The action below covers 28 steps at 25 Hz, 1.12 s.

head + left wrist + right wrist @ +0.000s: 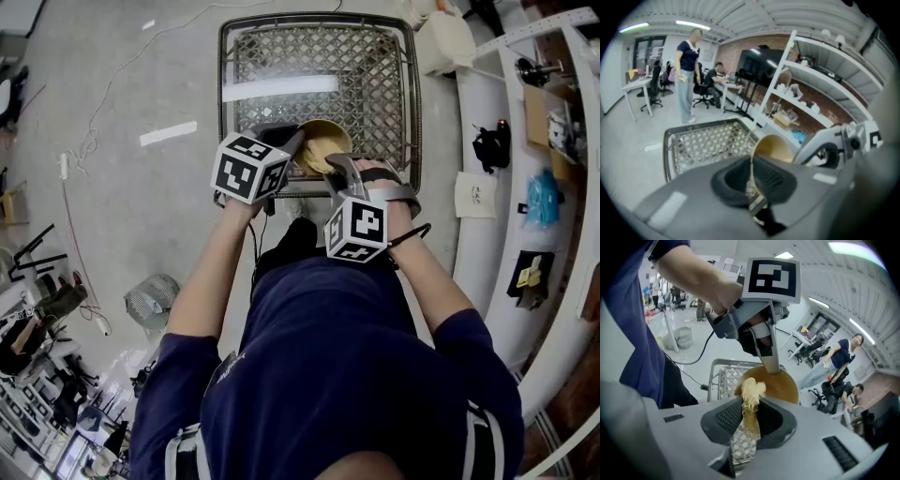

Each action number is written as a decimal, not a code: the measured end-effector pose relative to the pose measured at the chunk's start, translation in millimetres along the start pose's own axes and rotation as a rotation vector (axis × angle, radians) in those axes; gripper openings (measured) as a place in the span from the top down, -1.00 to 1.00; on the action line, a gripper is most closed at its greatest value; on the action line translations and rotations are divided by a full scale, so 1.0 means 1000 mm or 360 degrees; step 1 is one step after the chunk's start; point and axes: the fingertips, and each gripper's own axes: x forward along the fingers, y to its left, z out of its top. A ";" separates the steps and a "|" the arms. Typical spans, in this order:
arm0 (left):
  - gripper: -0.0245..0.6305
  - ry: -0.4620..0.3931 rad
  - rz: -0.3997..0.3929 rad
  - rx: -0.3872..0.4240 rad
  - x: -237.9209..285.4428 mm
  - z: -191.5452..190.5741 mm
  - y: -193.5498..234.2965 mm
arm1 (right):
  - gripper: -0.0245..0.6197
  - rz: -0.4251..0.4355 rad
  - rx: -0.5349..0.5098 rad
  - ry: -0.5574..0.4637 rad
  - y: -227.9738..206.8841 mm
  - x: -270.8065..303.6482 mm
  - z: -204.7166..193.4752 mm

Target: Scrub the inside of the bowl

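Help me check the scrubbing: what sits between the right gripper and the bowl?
A straw-coloured scrubber, clamped in the fingers of the right gripper, its frayed tip up at the inside of the bowl. The right gripper view shows it.

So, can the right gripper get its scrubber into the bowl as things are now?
Probably yes. The left gripper holds the bowl by its rim, opening apparently toward the right gripper, whose scrubber tip sits right before it, nothing between.

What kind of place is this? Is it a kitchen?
Probably not a kitchen. It looks like a workshop or lab in an open office. There are desks with rolling chairs, long white shelves of gear against a brick wall, and loose cables on the grey floor.
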 end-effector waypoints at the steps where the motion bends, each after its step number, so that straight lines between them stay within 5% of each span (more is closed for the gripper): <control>1: 0.90 -0.0009 0.0006 -0.0008 0.000 0.001 0.002 | 0.71 0.0046 0.0072 -0.0035 0.005 0.000 0.003; 7: 0.90 0.0017 -0.0012 -0.0025 0.006 -0.004 0.002 | 0.71 0.0197 0.0361 -0.0158 0.002 -0.003 0.007; 14: 0.90 0.0114 -0.0068 0.0037 0.015 -0.012 -0.011 | 0.71 -0.0142 -0.0032 0.0016 -0.039 -0.005 -0.013; 18: 0.90 0.0088 -0.0052 0.0027 0.019 -0.006 -0.008 | 0.71 -0.0067 -0.0077 0.0031 -0.021 0.000 -0.015; 24: 0.90 0.0064 -0.0040 -0.0045 0.032 -0.008 0.002 | 0.71 0.0189 0.0251 -0.0164 0.006 -0.006 -0.008; 28: 0.90 0.0067 -0.0072 -0.0257 0.052 -0.025 0.016 | 0.71 0.0226 0.0577 -0.0325 -0.010 -0.022 -0.020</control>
